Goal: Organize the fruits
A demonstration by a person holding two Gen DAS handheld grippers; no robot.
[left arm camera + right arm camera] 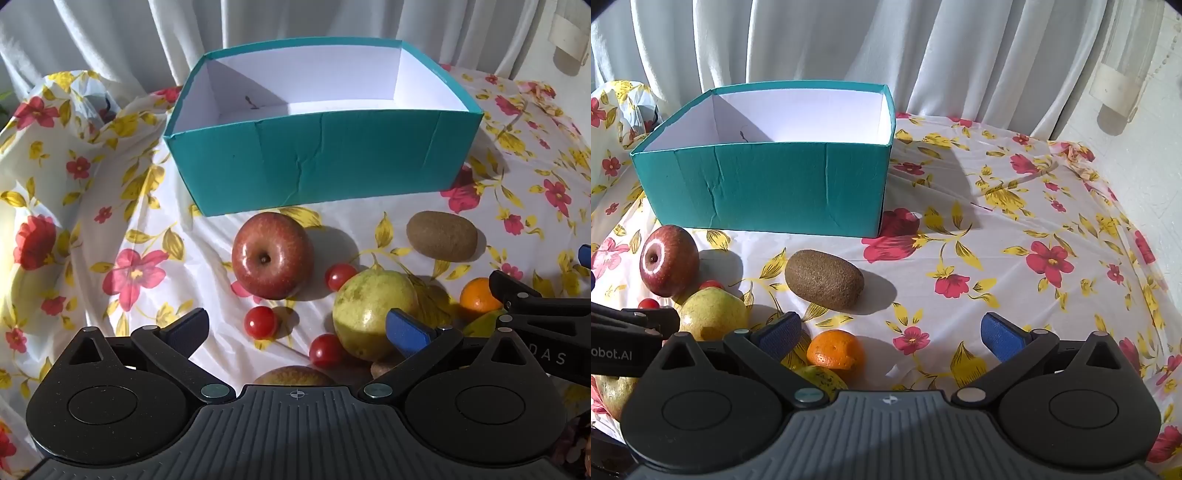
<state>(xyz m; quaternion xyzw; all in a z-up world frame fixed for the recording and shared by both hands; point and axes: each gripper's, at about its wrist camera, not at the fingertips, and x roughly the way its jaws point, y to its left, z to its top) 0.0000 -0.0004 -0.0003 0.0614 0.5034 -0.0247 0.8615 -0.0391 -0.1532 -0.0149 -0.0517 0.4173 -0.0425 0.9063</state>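
both sets of tongs are held wide and empty above the table (1015, 229), whose flowered cloth is lit by hard sunlight. the left tongs (295, 328) are poised over a cluster of fruit: a red apple (272, 255), a green pear (373, 314) and three cherry tomatoes (260, 322) lying between and around them. the right tongs (890, 334) are lined up near the orange (835, 350), with the kiwi (824, 279) just beyond it. the teal box (317, 162) is standing open behind the fruit, and nothing but a small dark mark is seen on its white inside, so the sorting is judged barely begun. for a clean pick, the apple is best approached from above with the pads closed across its widest part, and the tomatoes beside it are best left unbumped, since they would likely roll on the rumpled cloth. the box wall is high, so any fruit should be lifted well clear of the rim before release. partial lettering is read on the tongs' bodies: "das" in the left view, "obot.ai" in the right view.
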